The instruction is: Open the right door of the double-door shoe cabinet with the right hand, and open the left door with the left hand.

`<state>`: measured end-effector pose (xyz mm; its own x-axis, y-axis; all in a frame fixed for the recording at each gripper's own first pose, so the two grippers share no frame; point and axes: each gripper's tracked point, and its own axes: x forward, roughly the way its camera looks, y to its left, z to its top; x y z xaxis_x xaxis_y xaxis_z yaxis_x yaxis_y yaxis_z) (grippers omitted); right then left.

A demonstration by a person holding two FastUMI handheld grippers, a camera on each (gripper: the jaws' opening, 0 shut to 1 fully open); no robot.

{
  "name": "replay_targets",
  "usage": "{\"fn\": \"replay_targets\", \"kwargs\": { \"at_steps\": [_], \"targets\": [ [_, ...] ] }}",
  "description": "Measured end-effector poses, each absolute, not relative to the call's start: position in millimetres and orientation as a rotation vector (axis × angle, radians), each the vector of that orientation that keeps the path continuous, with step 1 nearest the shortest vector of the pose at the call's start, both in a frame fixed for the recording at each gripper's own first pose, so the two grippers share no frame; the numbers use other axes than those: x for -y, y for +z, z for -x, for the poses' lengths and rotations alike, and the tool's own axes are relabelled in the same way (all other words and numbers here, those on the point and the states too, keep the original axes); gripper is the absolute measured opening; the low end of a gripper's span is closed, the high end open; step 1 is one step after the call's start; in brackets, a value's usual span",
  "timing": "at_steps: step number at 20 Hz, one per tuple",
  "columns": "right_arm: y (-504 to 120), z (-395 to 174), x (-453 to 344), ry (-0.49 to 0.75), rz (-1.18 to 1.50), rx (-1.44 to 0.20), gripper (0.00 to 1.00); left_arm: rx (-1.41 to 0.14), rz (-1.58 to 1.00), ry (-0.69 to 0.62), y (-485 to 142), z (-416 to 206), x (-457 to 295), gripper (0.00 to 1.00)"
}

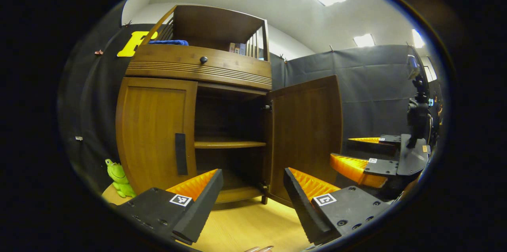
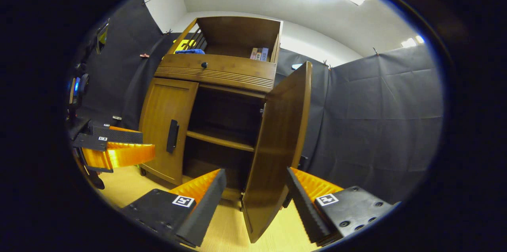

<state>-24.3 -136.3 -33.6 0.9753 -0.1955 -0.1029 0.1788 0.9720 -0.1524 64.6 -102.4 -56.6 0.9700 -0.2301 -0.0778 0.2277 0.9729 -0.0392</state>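
Standing on wood floor [image 1: 245, 224] – shoe cabinet [image 1: 198, 69] | right door [image 2: 277, 145] open – left door [image 1: 154, 133] closed

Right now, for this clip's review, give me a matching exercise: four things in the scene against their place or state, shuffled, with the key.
Things:
1. right door
2. left door
3. blue cloth
4. green plush toy

Places or states:
A. shut
B. on the floor left of the cabinet
C. swung open
D. on the cabinet's top shelf

Pairs: 1-C, 2-A, 3-D, 4-B
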Motion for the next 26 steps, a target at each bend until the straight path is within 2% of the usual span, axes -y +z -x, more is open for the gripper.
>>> {"fn": "replay_targets", "kwargs": {
  "at_steps": [5,18,22,26],
  "targets": [
    [-42,4,119,-0.127,0.084,-0.105,0.94,-0.087,0.021,-0.073,-67,-108,51,0.96],
    [-76,-48,107,-0.053,0.028,-0.098,0.94,-0.113,0.022,0.114,-127,-246,-39,0.94],
    [-85,-61,105,-0.04,0.019,-0.092,0.94,-0.13,0.001,0.142,-144,-266,-55,0.84],
    [-99,-69,106,-0.042,0.013,-0.12,0.94,-0.122,0.053,0.076,-150,-276,-44,0.63]
  ]
}}
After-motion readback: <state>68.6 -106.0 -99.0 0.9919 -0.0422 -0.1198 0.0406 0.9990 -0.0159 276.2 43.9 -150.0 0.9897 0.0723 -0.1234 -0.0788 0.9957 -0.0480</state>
